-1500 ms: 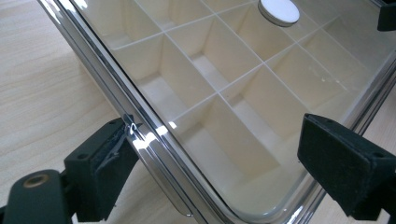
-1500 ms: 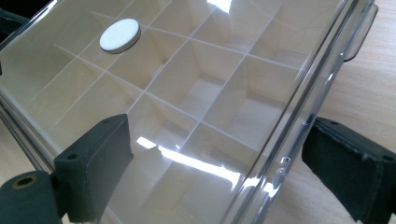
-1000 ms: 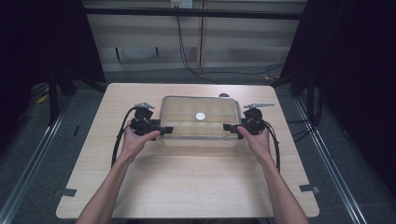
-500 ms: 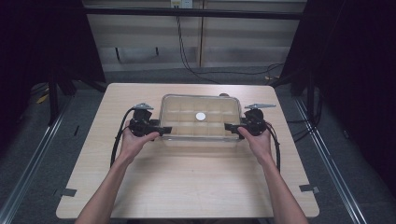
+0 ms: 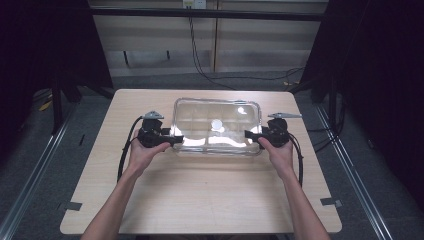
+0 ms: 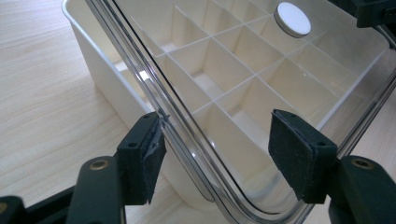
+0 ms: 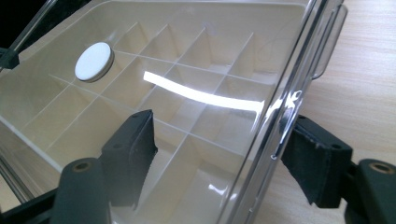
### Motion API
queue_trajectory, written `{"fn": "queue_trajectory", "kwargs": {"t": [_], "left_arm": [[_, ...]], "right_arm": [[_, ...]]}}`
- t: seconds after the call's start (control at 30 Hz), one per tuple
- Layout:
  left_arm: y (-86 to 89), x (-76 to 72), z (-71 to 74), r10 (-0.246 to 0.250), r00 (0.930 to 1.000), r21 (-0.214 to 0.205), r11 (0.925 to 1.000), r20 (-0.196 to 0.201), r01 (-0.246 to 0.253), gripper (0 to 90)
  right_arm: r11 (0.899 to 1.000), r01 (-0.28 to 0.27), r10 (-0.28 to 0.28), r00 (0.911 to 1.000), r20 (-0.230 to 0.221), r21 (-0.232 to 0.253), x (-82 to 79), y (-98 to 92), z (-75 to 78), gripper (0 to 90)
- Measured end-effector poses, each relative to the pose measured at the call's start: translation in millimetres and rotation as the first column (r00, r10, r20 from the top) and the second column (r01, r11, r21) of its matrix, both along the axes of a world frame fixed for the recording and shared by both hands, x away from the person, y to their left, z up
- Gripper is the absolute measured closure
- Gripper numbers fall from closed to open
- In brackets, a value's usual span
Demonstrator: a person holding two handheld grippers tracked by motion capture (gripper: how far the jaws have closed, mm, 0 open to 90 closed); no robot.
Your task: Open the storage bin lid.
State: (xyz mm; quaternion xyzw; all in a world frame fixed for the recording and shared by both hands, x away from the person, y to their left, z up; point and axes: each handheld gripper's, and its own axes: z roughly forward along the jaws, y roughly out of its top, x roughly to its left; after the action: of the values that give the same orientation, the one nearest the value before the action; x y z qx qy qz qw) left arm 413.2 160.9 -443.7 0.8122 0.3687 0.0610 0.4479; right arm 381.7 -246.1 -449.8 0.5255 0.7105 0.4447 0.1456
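Gently now: steady both hands before squeezing any further. Read the left gripper as half closed and gripping nothing yet, its jaws just now closing with the corner rim of the clear lid between them. Note one pad brushing that rim and the other standing off it. Read the right gripper the same way: half closed, jaws just now closing around the opposite rim, one pad against the outer lip, the other short of the clear sheet, so no pinch yet. Finish both closures at an even pace, and set the pads square on the stiff rim rather than on the thin, slippery middle. Avoid catching the wall of the white box underneath, or expect to drag it along. Cannot tell from these views whether the lid sits snapped down or merely rests askew, so test with a small, level lift at both ends together. Mind the round white knob farther in on the lid as a check against tilt. Leave the box where it stands, mid-table toward the far edge.
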Motion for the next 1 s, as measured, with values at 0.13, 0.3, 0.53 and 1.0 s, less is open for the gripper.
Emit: {"fn": "queue_trajectory", "kwargs": {"t": [0.13, 0.3, 0.53, 1.0], "left_arm": [[0.6, -0.2, 0.1, -0.004, 1.0, 0.006, 1.0, 0.007, 0.004, 37.1], [2.3, 0.1, -0.1, 0.003, 1.0, -0.011, 0.9999, 0.004, -0.003, 39.2], [7.3, -1.6, 2.9, 0.025, 0.9995, -0.038, 0.999, 0.02, -0.025, 49.5], [13.6, -7.2, 7.6, 0.036, 0.9982, -0.063, 0.9975, 0.048, -0.033, 60.8]], "right_arm": [[1.0, 0.009, -0.009, 0.9999, 0.004, -0.011, -0.8, 1.2, 1.4, 29.4], [1.0, 0.019, -0.019, 0.9997, 0.013, -0.007, -1.2, 2.7, 2.7, 31.6], [0.999, 0.03, -0.031, 0.9992, 0.025, 0.036, -4.5, -1.5, 3.6, 38.7], [0.997, 0.04, -0.043, 0.9983, 0.04, 0.065, -14.3, -6.8, 10.5, 50.1]]}}
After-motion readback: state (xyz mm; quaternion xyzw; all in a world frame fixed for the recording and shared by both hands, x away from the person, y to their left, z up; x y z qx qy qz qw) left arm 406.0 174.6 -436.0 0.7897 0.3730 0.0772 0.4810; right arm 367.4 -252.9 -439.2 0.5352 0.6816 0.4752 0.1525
